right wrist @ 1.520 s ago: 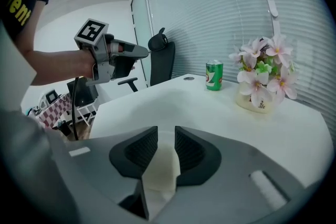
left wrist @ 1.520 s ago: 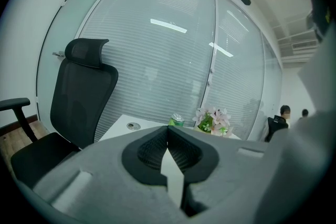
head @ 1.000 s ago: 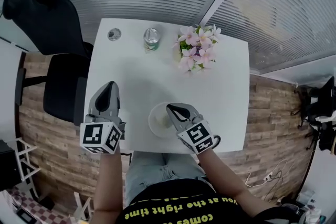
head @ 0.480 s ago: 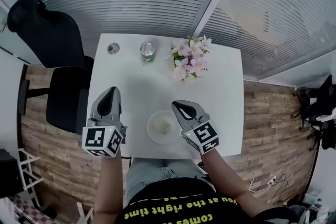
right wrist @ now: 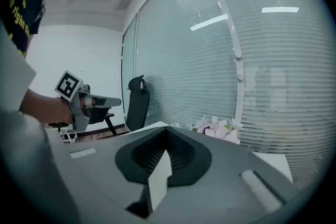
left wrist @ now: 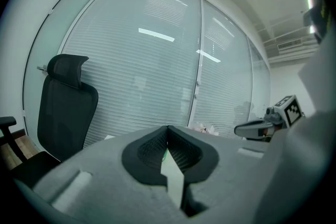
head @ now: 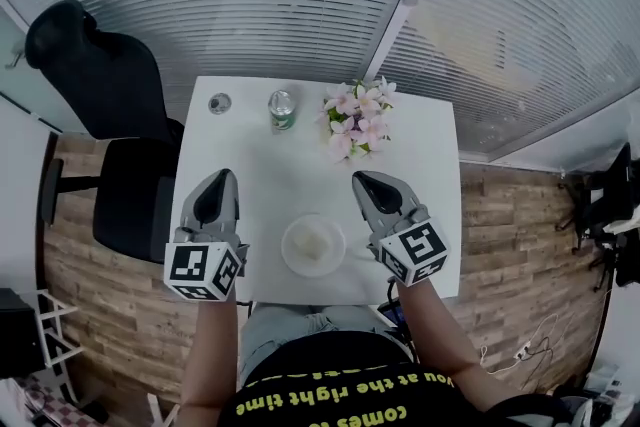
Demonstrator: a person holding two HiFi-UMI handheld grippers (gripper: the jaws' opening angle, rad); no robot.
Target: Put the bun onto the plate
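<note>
The white table (head: 280,165) sits below both forearms, which reach in from its near edge. The left gripper (head: 225,174) hangs by the left edge and the right gripper (head: 359,178) nearer the right edge. Both point almost level toward the far edge, jaws clenched on nothing. Between them, by the near edge, the plate (head: 290,253) carries the bun (head: 315,240). The can (head: 282,108) stands at the far edge. A small round thing (head: 219,102) in the far left corner is too small to identify.
</note>
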